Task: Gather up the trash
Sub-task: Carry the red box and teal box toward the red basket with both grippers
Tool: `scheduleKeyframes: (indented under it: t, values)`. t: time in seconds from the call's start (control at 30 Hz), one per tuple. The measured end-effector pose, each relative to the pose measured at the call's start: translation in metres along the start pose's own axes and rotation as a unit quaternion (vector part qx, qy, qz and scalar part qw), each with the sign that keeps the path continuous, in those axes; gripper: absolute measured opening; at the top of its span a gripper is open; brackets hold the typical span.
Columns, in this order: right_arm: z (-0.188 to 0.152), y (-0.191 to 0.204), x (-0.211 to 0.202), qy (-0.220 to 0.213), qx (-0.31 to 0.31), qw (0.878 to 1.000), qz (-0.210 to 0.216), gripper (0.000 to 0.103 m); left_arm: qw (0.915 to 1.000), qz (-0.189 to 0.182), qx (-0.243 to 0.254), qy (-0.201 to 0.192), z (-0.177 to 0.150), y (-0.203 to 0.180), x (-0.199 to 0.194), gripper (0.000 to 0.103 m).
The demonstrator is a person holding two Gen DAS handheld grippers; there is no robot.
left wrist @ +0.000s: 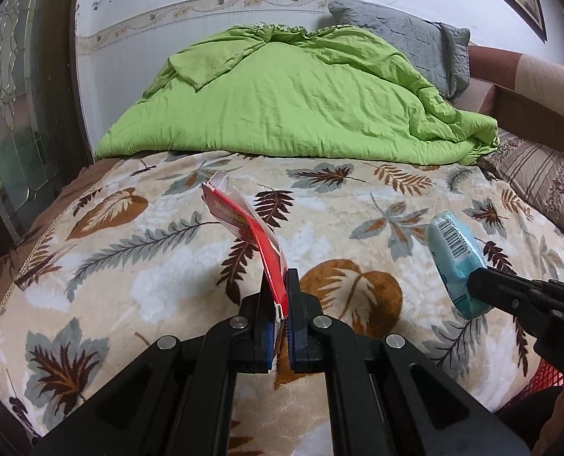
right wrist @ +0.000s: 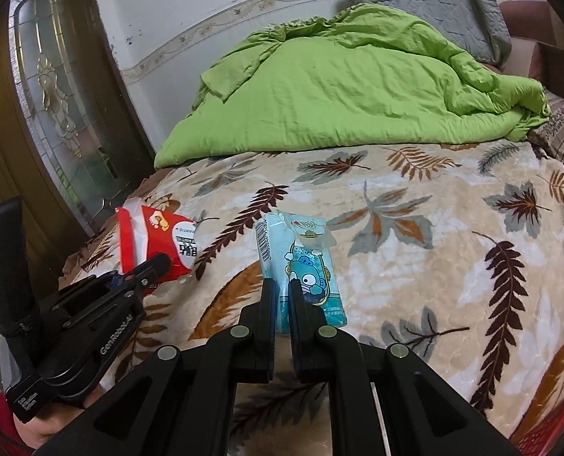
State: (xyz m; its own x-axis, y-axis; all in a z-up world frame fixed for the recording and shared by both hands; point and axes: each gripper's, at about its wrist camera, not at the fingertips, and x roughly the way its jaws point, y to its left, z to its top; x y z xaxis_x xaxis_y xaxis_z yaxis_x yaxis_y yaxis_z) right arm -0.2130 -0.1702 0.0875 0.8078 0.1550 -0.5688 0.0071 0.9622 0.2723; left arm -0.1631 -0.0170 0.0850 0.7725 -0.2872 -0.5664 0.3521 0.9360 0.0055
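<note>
My left gripper point(left wrist: 280, 288) is shut on a red snack wrapper point(left wrist: 243, 228), which stands up from the jaws above the leaf-patterned blanket point(left wrist: 167, 266). The same wrapper point(right wrist: 156, 239) and the left gripper point(right wrist: 156, 266) show at the left of the right wrist view. My right gripper point(right wrist: 280, 296) is shut on a light blue cartoon wrapper point(right wrist: 301, 258), held over the blanket point(right wrist: 434, 247). That blue wrapper point(left wrist: 456, 254) and the right gripper point(left wrist: 475, 285) show at the right of the left wrist view.
A crumpled green duvet point(left wrist: 282, 102) lies across the far half of the bed, with a grey pillow point(left wrist: 407, 38) behind it. A dark wooden door with patterned glass point(right wrist: 53, 87) stands at the left. A red mesh basket point(left wrist: 548, 376) shows at the lower right.
</note>
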Motion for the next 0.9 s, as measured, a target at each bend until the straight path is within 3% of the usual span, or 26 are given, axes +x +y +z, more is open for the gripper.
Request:
scheduleKeyframes:
  t: [0.37, 0.57, 0.7, 0.8, 0.9]
  values:
    - [-0.005, -0.004, -0.013, 0.001, 0.019, 1.0, 0.011, 0.007, 0.9998, -0.011, 0.017, -0.004, 0.0, -0.014, -0.004, 0.004]
    - [-0.007, -0.017, -0.04, -0.007, 0.04, 0.999, 0.008, 0.007, 0.9987, -0.044, 0.025, -0.002, 0.0, -0.033, -0.016, 0.004]
    - [-0.009, -0.04, -0.079, -0.026, 0.063, 0.998, -0.005, 0.007, 0.9933, -0.107, 0.043, -0.004, 0.002, -0.064, -0.036, 0.004]
    - [-0.016, -0.072, -0.125, -0.046, 0.094, 0.994, -0.031, 0.007, 0.9831, -0.172, 0.063, 0.003, 0.003, -0.096, -0.052, 0.004]
    - [-0.03, -0.105, -0.17, -0.061, 0.13, 0.987, -0.068, 0.007, 0.9659, -0.241, 0.092, 0.018, 0.001, -0.136, -0.068, 0.004]
